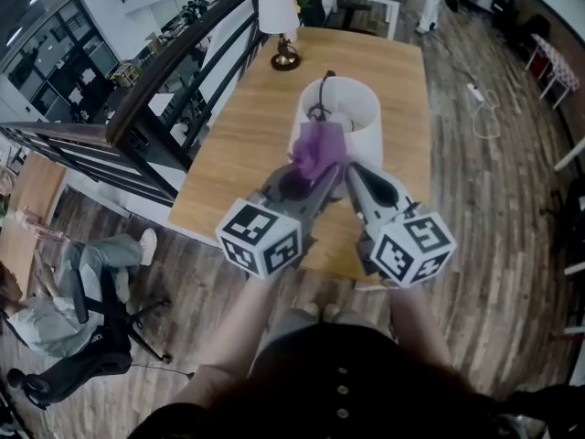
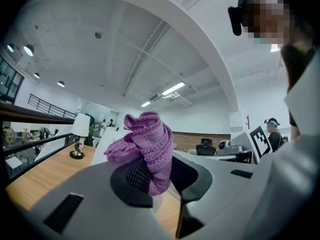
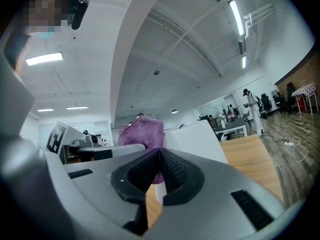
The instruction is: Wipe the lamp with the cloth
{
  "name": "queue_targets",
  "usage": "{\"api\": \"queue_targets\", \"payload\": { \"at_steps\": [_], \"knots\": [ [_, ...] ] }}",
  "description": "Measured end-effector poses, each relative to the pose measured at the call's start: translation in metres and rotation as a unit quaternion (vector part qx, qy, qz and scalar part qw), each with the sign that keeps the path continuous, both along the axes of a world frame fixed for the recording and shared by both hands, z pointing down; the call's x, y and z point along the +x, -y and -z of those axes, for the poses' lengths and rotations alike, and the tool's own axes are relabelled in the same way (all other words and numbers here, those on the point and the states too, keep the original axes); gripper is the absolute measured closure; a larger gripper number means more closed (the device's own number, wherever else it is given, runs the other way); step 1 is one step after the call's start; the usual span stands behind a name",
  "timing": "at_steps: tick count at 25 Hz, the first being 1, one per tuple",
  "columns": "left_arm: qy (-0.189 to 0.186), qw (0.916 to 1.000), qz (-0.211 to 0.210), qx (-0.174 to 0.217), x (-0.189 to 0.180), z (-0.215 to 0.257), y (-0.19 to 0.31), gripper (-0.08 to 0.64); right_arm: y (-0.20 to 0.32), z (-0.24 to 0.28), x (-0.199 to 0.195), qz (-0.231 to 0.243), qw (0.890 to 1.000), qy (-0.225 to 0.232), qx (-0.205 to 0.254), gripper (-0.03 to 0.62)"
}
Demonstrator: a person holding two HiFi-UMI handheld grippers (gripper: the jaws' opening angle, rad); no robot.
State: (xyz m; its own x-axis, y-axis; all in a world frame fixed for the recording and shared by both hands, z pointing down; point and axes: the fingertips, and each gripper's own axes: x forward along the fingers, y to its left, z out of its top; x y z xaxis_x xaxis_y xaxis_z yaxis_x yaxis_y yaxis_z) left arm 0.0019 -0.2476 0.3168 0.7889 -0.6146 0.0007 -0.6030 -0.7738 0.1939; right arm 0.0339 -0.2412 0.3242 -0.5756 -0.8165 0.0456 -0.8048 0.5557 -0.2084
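Note:
A large white lamp shade (image 1: 358, 110) stands on the wooden table (image 1: 247, 144), just beyond both grippers. My left gripper (image 1: 309, 174) is shut on a bunched purple cloth (image 1: 317, 151), which touches the shade's near rim. In the left gripper view the cloth (image 2: 148, 143) sticks up from between the dark pads, with the shade (image 2: 106, 140) behind it. My right gripper (image 1: 351, 174) sits close beside the left one, shut with nothing between its pads. In the right gripper view its pads (image 3: 172, 170) meet; the cloth (image 3: 142, 132) and the shade (image 3: 196, 139) lie behind them.
A small table lamp (image 1: 279, 24) with a brass base stands at the table's far end. A dark railing (image 1: 174, 71) runs along the table's left side. A person sits in an office chair (image 1: 69, 332) at lower left. A cable (image 1: 484, 108) lies on the floor to the right.

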Motion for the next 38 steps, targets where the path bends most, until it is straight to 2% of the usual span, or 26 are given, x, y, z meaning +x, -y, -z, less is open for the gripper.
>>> {"api": "queue_targets", "payload": {
  "at_steps": [20,38],
  "knots": [
    [0.022,0.9983,-0.003,-0.054,0.005,-0.055,-0.012,0.482,-0.009,-0.029,0.004,-0.006,0.999,-0.007,-0.033,0.58],
    [0.019,0.9936,-0.01,-0.111,0.008,-0.095,-0.025,0.482,-0.021,-0.063,0.007,-0.013,0.997,-0.011,-0.077,0.58]
  ]
}}
